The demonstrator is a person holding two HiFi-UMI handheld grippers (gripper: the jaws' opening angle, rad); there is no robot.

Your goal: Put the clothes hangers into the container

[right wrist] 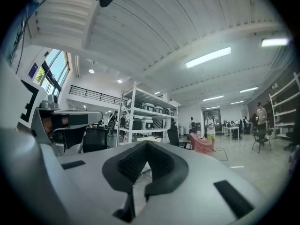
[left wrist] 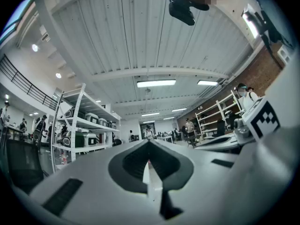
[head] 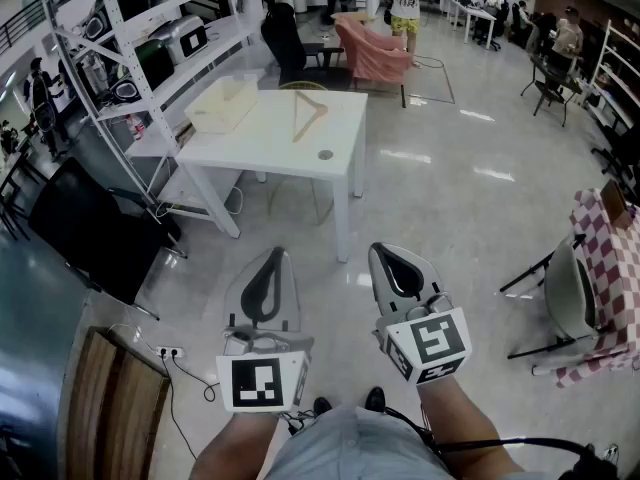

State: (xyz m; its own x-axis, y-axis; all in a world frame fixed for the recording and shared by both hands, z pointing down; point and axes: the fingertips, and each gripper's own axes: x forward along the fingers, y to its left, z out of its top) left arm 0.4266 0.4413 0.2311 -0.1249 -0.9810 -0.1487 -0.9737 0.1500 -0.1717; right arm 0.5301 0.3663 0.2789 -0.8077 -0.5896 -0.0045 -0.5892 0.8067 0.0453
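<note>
**A:** Where do the hands stand?

**B:** Both are held low in front of the person, well apart from the work. The left gripper (head: 272, 256) has its jaws together with nothing in them. The right gripper (head: 392, 253) is closed and empty too.

**A:** And the hanger?

**B:** One wooden clothes hanger (head: 306, 114) lies flat on the white table (head: 250, 146), just beside the translucent container (head: 222, 105) at the table's far left. Whether the container already holds others I cannot tell. Its walls are cloudy and it is small in the head view.

**A:** What could go wrong?

**B:** I'd judge the pick itself is the risk. The hanger lies flat, so jaws that come down closed, or open late, would shove it across the smooth top, perhaps off the far edge. A grip near one arm's end would let it swing and catch the container's rim, and that bin looks light enough to slide.

**A:** Anything on the way?

**B:** A cable (head: 190, 370) and a power strip (head: 171, 352) lie on the floor at the person's left. A black chair (head: 90, 233) stands left of the table. A careless step could snag there.
</note>
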